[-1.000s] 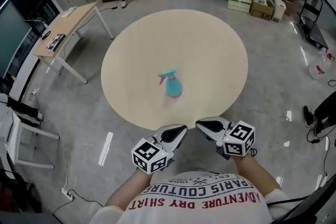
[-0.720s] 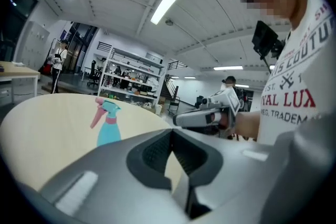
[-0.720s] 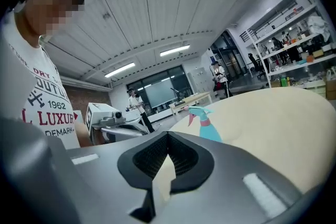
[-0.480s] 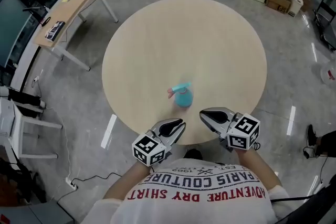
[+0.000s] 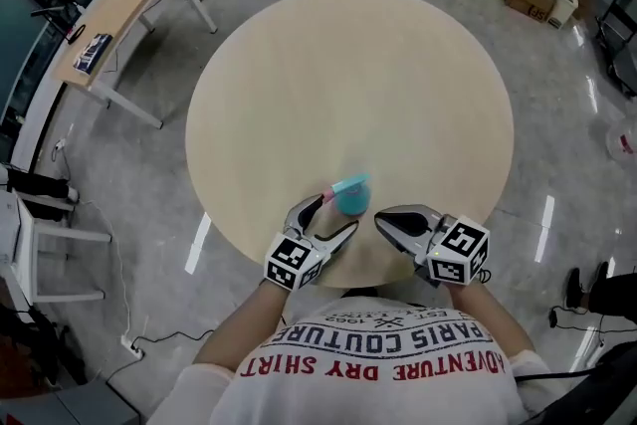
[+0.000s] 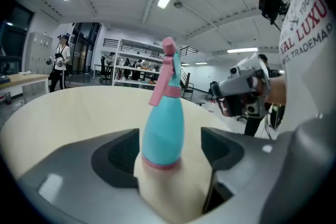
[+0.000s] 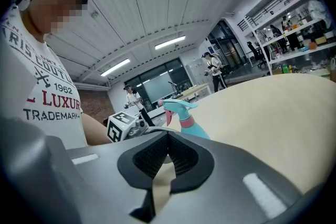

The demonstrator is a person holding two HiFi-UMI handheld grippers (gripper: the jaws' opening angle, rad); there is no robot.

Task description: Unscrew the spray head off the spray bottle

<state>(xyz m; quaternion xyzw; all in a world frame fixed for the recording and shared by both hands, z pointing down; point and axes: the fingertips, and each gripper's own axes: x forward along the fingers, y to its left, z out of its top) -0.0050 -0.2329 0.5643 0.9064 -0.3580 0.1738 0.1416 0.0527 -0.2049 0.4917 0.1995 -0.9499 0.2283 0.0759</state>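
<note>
left gripper point(image 5: 326, 217) jaws just opened wide, spray bottle point(image 6: 164, 128) upright between them, untouched, pink spray head point(image 6: 167, 73) on, right gripper point(image 5: 388, 221) closed, empty, just beside

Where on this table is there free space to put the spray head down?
The round table is bare everywhere beyond the spray bottle, out to its far, left and right rims. Only the near edge is crowded: the left gripper, jaws just opening, straddles the bottle without touching, and the shut right gripper sits beside it.
</note>
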